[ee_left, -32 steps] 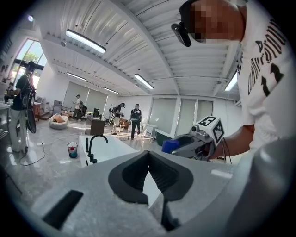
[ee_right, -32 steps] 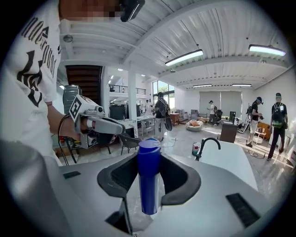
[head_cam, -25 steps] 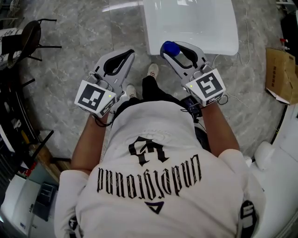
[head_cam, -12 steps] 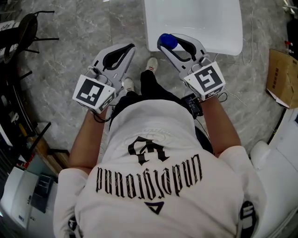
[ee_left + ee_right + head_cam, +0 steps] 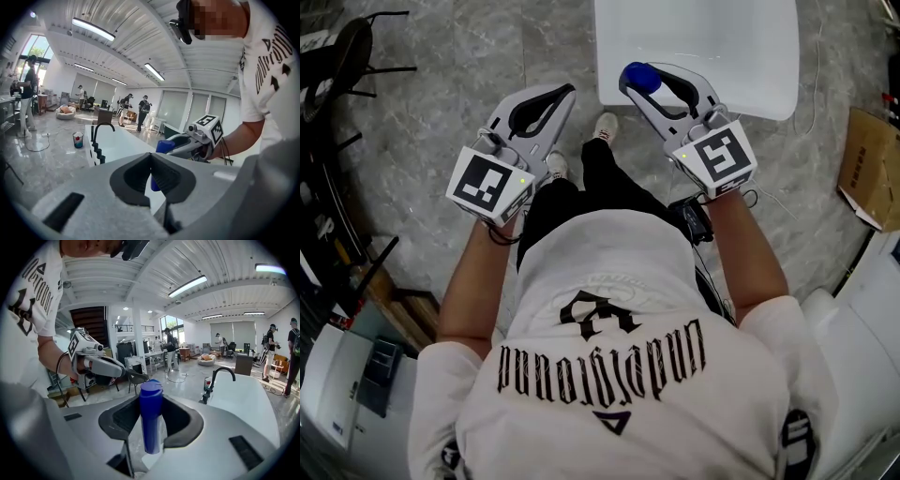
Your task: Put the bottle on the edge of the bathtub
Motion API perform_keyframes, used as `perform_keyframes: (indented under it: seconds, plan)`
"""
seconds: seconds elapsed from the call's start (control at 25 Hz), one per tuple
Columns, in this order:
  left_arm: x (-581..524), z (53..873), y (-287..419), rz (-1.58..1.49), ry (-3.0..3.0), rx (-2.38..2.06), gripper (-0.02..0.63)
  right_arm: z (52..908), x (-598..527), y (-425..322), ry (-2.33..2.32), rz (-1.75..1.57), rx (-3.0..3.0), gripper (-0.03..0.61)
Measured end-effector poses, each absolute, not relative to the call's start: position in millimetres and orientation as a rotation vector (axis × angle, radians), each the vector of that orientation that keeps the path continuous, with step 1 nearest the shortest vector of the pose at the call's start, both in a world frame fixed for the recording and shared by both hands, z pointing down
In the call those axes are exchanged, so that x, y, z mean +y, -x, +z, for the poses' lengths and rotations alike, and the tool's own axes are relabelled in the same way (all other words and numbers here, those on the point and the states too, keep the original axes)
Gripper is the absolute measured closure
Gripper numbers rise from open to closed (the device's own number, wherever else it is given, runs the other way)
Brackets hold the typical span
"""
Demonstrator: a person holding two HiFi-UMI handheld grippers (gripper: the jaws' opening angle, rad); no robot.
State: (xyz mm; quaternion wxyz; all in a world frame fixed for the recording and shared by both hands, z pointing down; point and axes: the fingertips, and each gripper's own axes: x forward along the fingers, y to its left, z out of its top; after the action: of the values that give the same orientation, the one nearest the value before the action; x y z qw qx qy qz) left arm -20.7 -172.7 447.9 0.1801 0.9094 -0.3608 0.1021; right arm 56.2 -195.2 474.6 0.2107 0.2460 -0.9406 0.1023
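Note:
A blue bottle [image 5: 639, 77] stands upright between the jaws of my right gripper [image 5: 644, 81], which is shut on it. In the right gripper view the bottle [image 5: 151, 420] fills the gap of that gripper [image 5: 151, 400]. It hangs over the near corner of the white bathtub [image 5: 722, 56]. My left gripper [image 5: 568, 92] is beside it over the grey floor, shut with nothing in it; its tips meet in the left gripper view [image 5: 151, 157]. From there the bottle's cap [image 5: 164, 146] shows to the right, with the bathtub [image 5: 117, 143] behind.
A black faucet [image 5: 220, 376] and a small cup [image 5: 207, 381] stand on the bathtub's rim [image 5: 243, 394]. On the floor are a cardboard box [image 5: 870, 155] at the right and a black chair [image 5: 337, 66] at the left. Several people stand in the background.
Both grippers have moved slightly forward. The bottle in the right gripper now sits further over the bathtub's near corner. Neither gripper has changed its grip.

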Motion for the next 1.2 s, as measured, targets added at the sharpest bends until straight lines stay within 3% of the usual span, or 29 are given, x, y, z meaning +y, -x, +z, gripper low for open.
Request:
perform_keyframes:
  seconds: [1.2]
  plan:
    - [-244.3, 551.9, 25.0, 0.345, -2.516, -0.929, 0.600, 597.5, -259.2, -42.5, -0.697, 0.385, -2.528, 0.428]
